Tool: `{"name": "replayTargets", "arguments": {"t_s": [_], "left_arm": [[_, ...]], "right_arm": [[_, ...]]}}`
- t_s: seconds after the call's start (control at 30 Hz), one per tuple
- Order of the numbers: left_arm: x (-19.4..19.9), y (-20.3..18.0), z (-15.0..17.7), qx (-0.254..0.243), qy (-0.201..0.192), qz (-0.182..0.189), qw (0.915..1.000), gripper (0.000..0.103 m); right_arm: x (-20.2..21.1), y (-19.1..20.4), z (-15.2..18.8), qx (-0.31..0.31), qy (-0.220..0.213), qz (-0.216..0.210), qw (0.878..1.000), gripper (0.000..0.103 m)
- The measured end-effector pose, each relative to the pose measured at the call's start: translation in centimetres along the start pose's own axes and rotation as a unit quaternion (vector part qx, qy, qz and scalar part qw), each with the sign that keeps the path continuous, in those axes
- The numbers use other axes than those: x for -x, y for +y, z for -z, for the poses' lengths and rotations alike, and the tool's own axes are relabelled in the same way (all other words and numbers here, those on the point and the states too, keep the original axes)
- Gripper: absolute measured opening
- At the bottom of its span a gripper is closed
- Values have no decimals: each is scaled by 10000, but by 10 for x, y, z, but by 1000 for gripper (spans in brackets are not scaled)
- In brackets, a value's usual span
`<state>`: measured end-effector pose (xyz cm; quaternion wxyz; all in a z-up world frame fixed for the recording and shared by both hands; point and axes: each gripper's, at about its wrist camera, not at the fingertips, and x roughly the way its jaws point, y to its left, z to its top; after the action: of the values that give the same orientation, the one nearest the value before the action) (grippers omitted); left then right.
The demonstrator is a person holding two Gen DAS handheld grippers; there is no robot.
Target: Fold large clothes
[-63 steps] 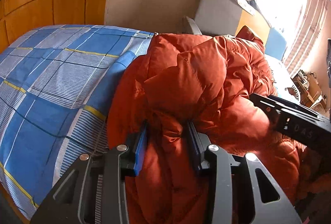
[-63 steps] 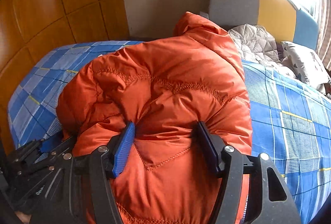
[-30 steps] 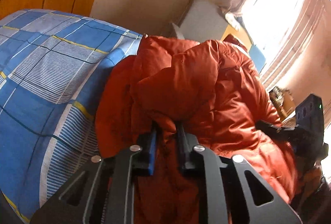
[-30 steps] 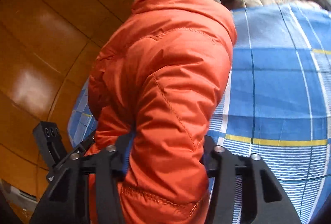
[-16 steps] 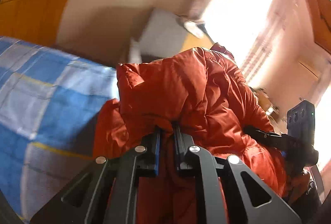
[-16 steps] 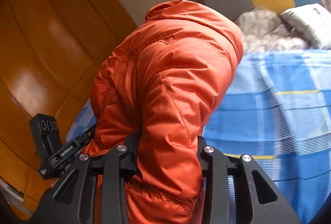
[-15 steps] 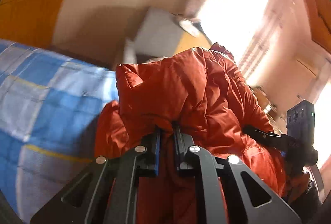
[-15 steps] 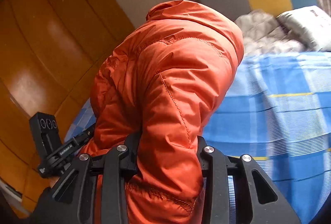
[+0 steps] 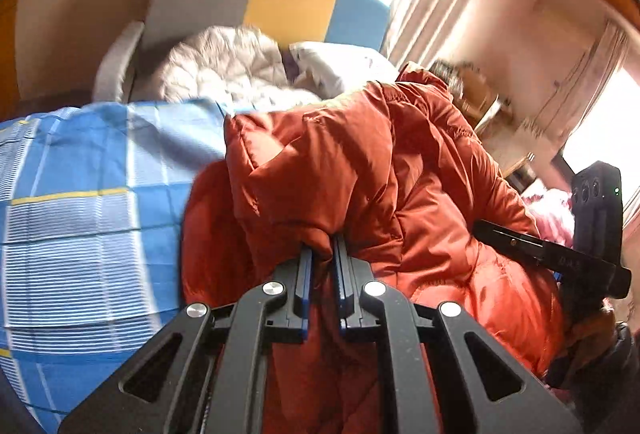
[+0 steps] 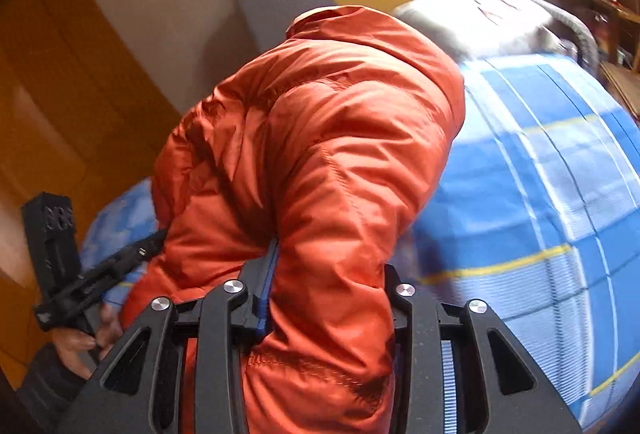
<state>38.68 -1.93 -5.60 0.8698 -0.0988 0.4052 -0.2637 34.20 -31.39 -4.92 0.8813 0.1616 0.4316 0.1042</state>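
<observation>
Two grippers have the orange down jacket (image 9: 360, 169) lifted in a bundle above the near edge of the bed; the left gripper (image 9: 323, 274) has its jaws pressed almost together on a thin pinch of fabric, while the right gripper (image 10: 326, 286) clamps a thick puffy roll (image 10: 320, 193), its jaws easing slightly apart with the padding filling the gap; judging by this, the step in hand is carrying the half-folded jacket across, and the next move calls for laying it flat on the blue checked bedspread (image 9: 80, 193) and bringing one side over the other without losing either hold; the left view alone shows the grey quilted garment (image 9: 224, 65) and white pillow (image 9: 340, 65) at the far end by the bright window; the right view alone shows the orange wooden panelling (image 10: 60, 93) at far left and the person's hand (image 10: 80, 338) on the other handle.
</observation>
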Motion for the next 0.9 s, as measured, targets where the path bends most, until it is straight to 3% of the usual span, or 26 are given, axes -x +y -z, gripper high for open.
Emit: {"name": "replayTargets", "arguments": {"t_s": [0.1,0.17,0.27,0.33,0.43,0.57,0.9], "left_arm": [[-13,-8,6,-38,109,-99,9999,8],[-16,-11,13,-58,147,-189,9997,8],[-16,-15,22,-44,135,-236,9996,9],[-17,-17,23,-88,112,-325,9994,9],[-16,-19,26,-85,71,-404,9991,9],[-12,-22,30,-75,-1,-503,9987,9],[-12,-28,41,-76,-192,-759,9969,9]], "right_arm": [[-4,-20,9,-96,48,139,9998,50],[-4,-25,9,-187,10,263,9995,68],[3,-14,11,177,-221,958,9950,83],[8,5,11,303,-383,1513,9873,84],[26,32,24,480,-821,2015,9749,83],[33,57,46,586,-1026,2103,9705,70],[-6,52,74,356,-764,2267,9703,68]]}}
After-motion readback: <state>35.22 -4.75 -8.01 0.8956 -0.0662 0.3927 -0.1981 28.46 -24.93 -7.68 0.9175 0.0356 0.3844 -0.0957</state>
